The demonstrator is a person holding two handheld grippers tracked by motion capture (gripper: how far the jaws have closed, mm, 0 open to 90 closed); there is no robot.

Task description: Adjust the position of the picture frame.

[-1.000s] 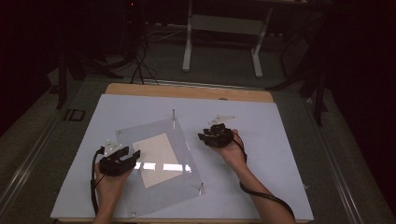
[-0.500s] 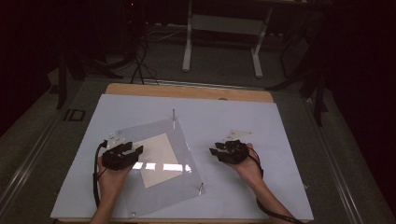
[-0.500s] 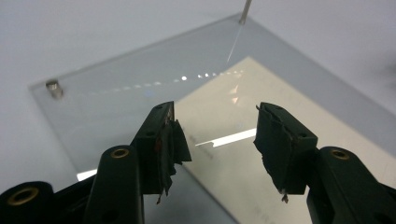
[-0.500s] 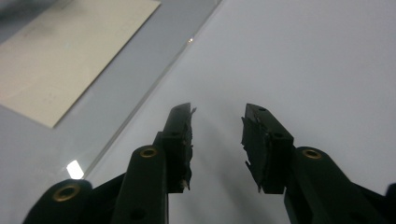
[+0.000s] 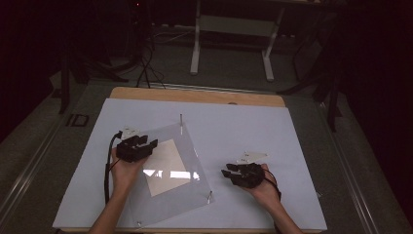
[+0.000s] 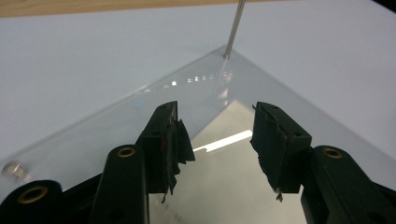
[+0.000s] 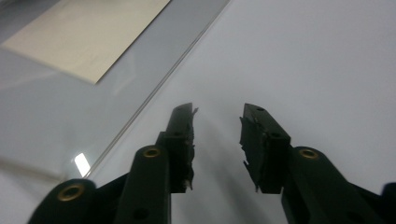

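Observation:
A clear acrylic plate (image 5: 191, 146) lies turned on the white table, with a beige square sheet (image 5: 165, 165) under its middle. A thin metal post (image 5: 181, 119) stands at its far corner. My left gripper (image 5: 150, 145) hovers over the plate's left part, pointing at the sheet (image 6: 224, 182) and the post (image 6: 233, 28). Its jaws (image 6: 215, 112) have just been closing and are open, with nothing between them. My right gripper (image 5: 225, 171) is right of the plate over bare table. It (image 7: 217, 109) has also just been closing and is open and empty, the plate edge (image 7: 154, 93) to its left.
The white board (image 5: 253, 126) has free room to the right of the plate. A short stud (image 5: 210, 196) stands at the plate's right corner and a screw (image 6: 11, 169) at another. A wooden strip (image 5: 195, 95) edges the far side, with a stand and cables beyond.
My right gripper has drawn back from the plate's far corner toward the near right. My left gripper has moved farther in over the plate's left part.

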